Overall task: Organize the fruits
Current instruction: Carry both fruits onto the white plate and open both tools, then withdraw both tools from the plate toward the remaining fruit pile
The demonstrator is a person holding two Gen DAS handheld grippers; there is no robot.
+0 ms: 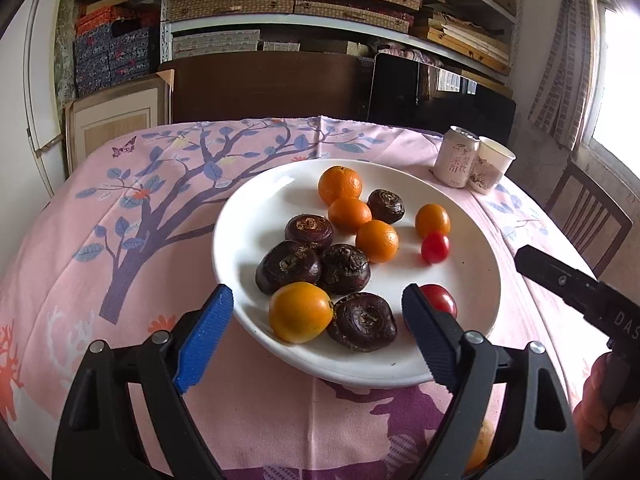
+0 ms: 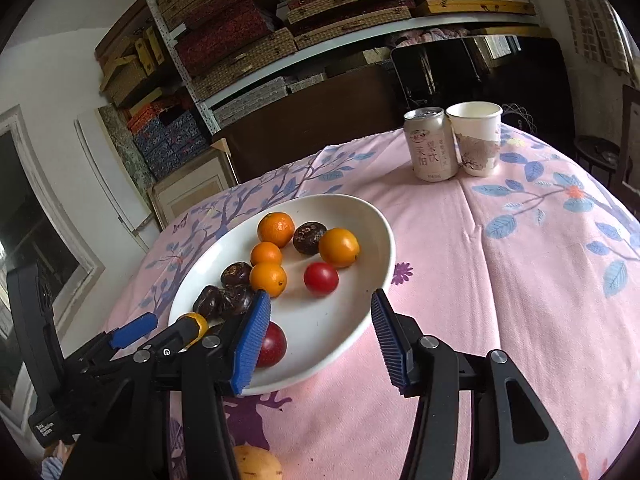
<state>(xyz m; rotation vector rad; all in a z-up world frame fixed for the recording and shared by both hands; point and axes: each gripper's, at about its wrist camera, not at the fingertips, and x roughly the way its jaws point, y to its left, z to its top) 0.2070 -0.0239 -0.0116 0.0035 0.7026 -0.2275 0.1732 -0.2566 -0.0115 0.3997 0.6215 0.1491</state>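
A white plate (image 1: 260, 216) on the pink tablecloth holds several small oranges (image 1: 340, 185), several dark brown water chestnuts (image 1: 288, 266) and two red cherry tomatoes (image 1: 435, 247). My left gripper (image 1: 318, 304) hovers open over the plate's near edge, with an orange (image 1: 300, 312) and a chestnut (image 1: 362, 326) lying below the gap, untouched. In the right wrist view my right gripper (image 2: 320, 300) is open above the plate (image 2: 384, 232), just short of a red tomato (image 2: 321, 279). A second tomato (image 2: 274, 346) sits behind its left finger.
A drink can (image 2: 430, 144) and a paper cup (image 2: 476, 138) stand together at the table's far right. A yellowish fruit (image 2: 256, 464) lies on the cloth near the front edge. Shelves of boxes and a wooden chair (image 1: 588, 216) stand beyond the table.
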